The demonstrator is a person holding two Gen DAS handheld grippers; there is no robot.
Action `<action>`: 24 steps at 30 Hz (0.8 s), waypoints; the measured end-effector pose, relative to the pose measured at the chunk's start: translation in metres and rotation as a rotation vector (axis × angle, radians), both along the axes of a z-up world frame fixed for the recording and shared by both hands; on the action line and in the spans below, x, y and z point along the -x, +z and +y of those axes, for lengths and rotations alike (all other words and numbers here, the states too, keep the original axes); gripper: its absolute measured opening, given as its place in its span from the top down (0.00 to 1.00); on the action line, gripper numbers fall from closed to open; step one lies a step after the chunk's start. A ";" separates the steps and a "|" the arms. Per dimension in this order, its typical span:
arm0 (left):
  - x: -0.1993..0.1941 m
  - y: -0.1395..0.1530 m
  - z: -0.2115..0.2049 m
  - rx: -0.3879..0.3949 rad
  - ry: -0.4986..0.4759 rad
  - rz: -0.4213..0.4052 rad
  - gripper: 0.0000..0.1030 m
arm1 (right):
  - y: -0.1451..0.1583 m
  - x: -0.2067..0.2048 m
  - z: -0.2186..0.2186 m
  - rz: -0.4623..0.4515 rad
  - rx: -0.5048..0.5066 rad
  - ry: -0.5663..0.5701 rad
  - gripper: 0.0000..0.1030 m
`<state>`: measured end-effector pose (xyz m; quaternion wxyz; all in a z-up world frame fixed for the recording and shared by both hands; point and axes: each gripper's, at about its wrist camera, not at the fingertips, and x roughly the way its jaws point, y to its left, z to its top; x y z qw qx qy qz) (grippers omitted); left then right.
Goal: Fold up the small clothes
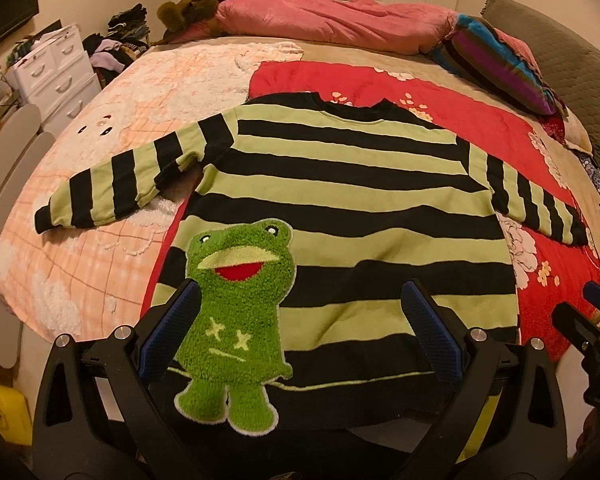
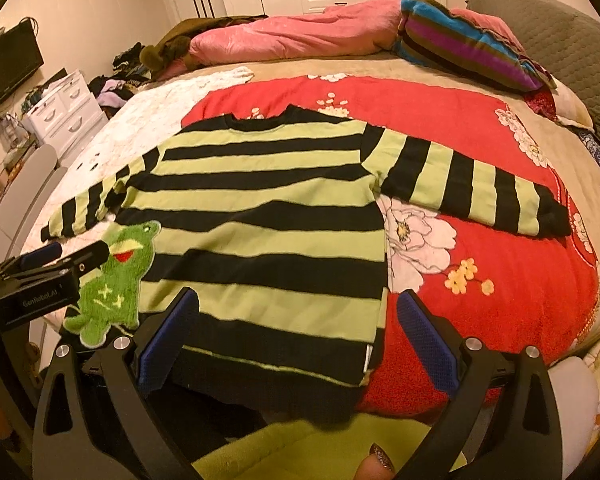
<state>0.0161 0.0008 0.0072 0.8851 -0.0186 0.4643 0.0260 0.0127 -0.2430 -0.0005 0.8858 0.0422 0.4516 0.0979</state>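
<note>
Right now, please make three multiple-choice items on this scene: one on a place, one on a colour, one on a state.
1. Where is the frog patch on the striped sweater?
A. at the collar
B. near the hem
C. on a sleeve

2. Which colours are the sweater's stripes?
A. green and black
B. red and white
C. blue and yellow

3. How are both grippers?
A. shut on the hem
B. open
C. shut on a sleeve

Answers: 1 B, the patch lies by the hem; 2 A, the stripes show it; 3 B, the left gripper and right gripper have spread jaws.
</note>
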 end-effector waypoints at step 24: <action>-0.081 0.010 -0.007 -0.001 0.043 -0.023 0.09 | -0.001 -0.089 -0.031 -0.044 -0.065 -0.106 0.04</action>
